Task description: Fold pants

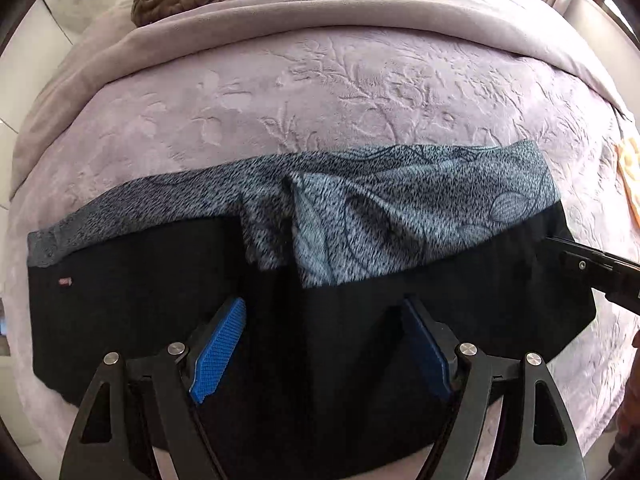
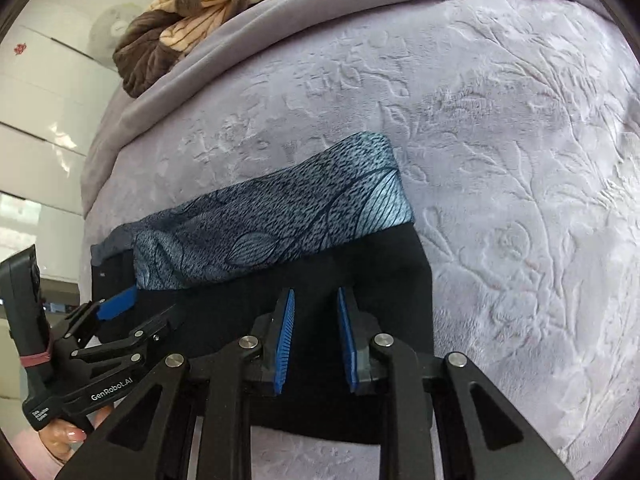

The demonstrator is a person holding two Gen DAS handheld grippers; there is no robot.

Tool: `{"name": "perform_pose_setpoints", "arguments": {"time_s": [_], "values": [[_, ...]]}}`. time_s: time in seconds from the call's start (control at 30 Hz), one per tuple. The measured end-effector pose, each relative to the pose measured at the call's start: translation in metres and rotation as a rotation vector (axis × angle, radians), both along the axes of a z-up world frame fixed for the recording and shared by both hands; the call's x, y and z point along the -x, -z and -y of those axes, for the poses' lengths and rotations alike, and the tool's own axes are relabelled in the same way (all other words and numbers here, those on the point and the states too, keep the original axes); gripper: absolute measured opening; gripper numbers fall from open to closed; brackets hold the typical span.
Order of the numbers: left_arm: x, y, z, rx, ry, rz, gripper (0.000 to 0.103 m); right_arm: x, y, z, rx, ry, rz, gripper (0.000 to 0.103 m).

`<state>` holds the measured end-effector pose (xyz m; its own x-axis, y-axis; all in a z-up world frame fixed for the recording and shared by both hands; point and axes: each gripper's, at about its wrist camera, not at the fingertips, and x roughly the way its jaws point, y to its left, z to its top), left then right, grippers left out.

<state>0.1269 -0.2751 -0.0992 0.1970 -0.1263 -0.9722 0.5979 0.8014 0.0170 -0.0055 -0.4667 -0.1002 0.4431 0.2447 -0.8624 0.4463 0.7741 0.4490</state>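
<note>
Black pants (image 1: 132,312) are spread across the bed (image 1: 360,92), patterned lining at 12 o'clock. Left gripper (image 1: 324,344) is held wide apart, right gripper (image 2: 316,340) narrowly parted, both empty. Next, the near edge likely needs pinching for a fold.

My left gripper (image 1: 324,344) hangs low, jaws spread wide. My right gripper (image 2: 316,340) beside it, jaws parted narrowly, nothing between the blue pads (image 2: 285,344).
</note>
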Motion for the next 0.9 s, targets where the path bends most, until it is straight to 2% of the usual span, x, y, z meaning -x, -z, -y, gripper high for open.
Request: {"name": "perform_pose_setpoints", "arguments": {"time_s": [0.27,0.4,0.47,0.57,0.77,0.9], "values": [[0.020,-0.017,-0.025,-0.020,-0.030,-0.007,0.080,0.012,-0.022,-0.027,0.022,-0.016,-0.018,0.028],[0.028,-0.026,-0.044,-0.020,-0.042,0.002,0.081,0.018,-0.034,-0.043,0.021,-0.023,-0.026,0.034],[0.032,-0.032,-0.057,-0.016,-0.050,-0.002,0.103,0.019,-0.039,-0.050,0.027,-0.029,-0.029,0.037],[0.037,-0.040,-0.078,0.006,-0.061,-0.008,0.103,0.021,-0.046,-0.064,0.030,-0.042,-0.041,0.042],[0.049,-0.046,-0.104,-0.001,-0.074,-0.035,0.103,0.027,-0.058,-0.088,0.031,-0.061,-0.057,0.058],[0.055,-0.052,-0.122,-0.017,-0.081,-0.037,0.103,0.030,-0.066,-0.106,0.040,-0.074,-0.061,0.081]]}}
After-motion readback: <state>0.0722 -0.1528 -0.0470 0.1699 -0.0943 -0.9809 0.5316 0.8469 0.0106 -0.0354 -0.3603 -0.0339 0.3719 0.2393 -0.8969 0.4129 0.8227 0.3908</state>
